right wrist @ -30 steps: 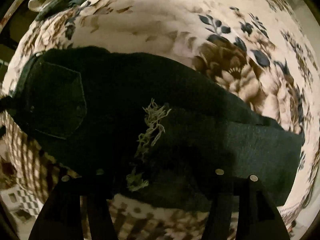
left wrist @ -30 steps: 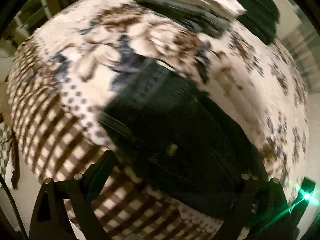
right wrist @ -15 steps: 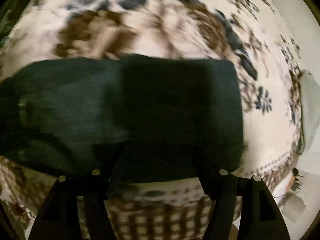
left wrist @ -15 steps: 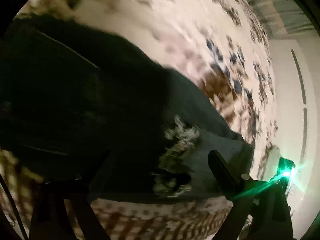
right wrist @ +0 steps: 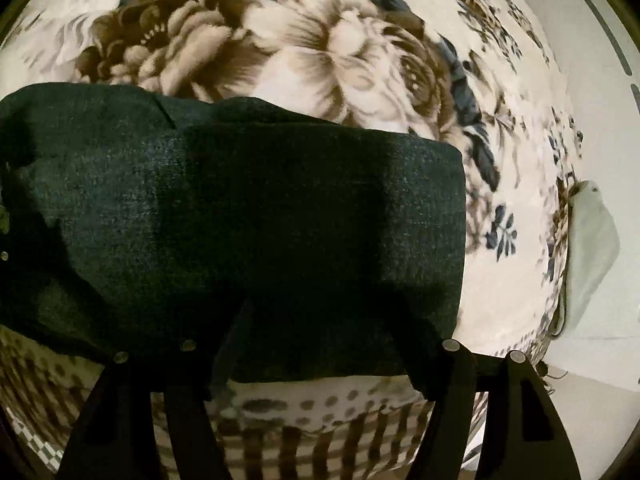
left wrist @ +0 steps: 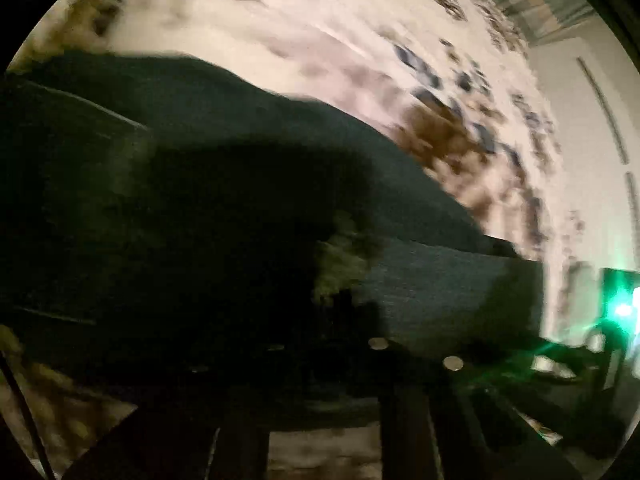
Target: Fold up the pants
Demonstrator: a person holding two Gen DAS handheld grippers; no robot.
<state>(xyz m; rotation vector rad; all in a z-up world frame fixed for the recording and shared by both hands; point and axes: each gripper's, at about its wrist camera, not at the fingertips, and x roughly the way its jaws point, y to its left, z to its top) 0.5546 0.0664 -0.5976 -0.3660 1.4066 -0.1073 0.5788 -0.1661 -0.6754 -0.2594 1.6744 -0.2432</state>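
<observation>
Dark denim pants lie on a floral blanket, legs stacked, hem end at the right. My right gripper is open, its fingers low over the near edge of the leg end. In the left wrist view the pants fill the frame, with a frayed rip near the middle. My left gripper is dark and blurred over the pants' near edge; its jaws are hard to make out.
The blanket's checked border hangs over the near bed edge. A pale cloth lies at the bed's right edge. A white wall stands to the right. A green light glows at the right of the left wrist view.
Both grippers have swung right along the pants toward the leg end. The right view went from the pocket and rip to the hem. The left gripper has dropped closer to the fabric.
</observation>
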